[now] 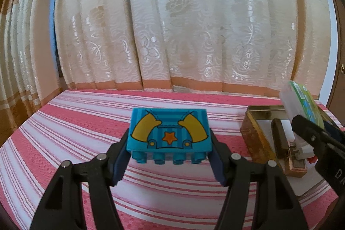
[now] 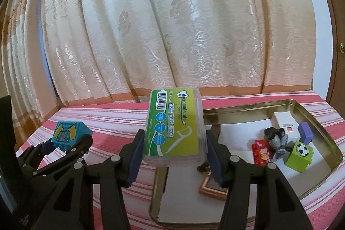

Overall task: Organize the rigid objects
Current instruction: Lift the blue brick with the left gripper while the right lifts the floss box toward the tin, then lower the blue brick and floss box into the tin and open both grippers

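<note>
Left gripper (image 1: pixel 169 143) clamped on a blue toy brick (image 1: pixel 169 130), pads against both short sides, studs facing the camera, printed yellow arms and orange star on top. Brick is lifted off the striped pink bedcover (image 1: pixel 75 122). In the right wrist view the same brick (image 2: pixel 69 135) sits at 9 o'clock, held in the left gripper (image 2: pixel 64 149).

Right gripper (image 2: pixel 173 143) holds a clear floss-pick box (image 2: pixel 174 126) with a green-yellow label, jaws at medium width on its long sides, box raised above the cover. In the left wrist view it shows at 3 o'clock (image 1: pixel 301 100), partly cut off, over the tin.

Open gold tin tray (image 2: pixel 323 122) at 3 o'clock of the right view, resting on the bedcover. Inside: white box (image 2: pixel 284 122), purple block (image 2: pixel 306 133), green cube with football print (image 2: pixel 299 156), red packet (image 2: pixel 262 153), a dark grey-black lump (image 2: pixel 277 141), possibly a figure, too blurred to say. A small framed item (image 2: pixel 212 186) lies at the tray's near edge.

Cream patterned curtain (image 1: pixel 172 25) fills 12 o'clock.
</note>
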Tool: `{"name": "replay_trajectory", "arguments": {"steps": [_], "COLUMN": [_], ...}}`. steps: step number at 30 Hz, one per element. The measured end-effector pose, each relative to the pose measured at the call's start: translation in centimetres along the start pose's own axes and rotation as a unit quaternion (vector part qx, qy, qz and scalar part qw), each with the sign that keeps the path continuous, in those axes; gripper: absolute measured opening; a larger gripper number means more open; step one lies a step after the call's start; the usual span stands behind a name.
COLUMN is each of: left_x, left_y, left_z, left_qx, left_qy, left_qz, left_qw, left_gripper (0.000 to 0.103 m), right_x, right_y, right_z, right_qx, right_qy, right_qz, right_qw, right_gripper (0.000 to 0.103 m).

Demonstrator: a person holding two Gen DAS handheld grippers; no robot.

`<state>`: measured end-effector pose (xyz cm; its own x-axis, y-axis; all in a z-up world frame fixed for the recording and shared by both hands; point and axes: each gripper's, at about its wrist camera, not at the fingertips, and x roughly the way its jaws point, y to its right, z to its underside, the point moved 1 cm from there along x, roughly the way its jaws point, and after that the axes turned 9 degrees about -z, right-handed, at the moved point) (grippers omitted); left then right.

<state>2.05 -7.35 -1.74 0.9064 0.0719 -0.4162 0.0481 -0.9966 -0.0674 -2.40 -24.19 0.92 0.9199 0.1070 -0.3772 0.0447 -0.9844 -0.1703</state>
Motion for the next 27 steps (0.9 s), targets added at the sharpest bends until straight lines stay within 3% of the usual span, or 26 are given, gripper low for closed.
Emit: {"name": "replay_trajectory", "arguments": {"steps": [13, 27], "left_x": [-1.9, -3.9], "left_y": [2.8, 7.9], "left_z": [-1.2, -3.4], "left_qx": [0.012, 0.027], "left_qy": [0.025, 0.05], "left_qz": [0.009, 0.062], "left_qw": [0.9996, 0.9964], "left_gripper": [0.064, 0.064], "right_x": [-1.4, -2.8], "right_y": [3.5, 10.0], "right_z": [-0.6, -1.8], "right_qx": [0.012, 0.048], "right_qy": [0.013, 0.024], "right_qz": [0.019, 0.071], "right_qw": [1.0, 0.996], "right_gripper": [0.057, 0.057]}}
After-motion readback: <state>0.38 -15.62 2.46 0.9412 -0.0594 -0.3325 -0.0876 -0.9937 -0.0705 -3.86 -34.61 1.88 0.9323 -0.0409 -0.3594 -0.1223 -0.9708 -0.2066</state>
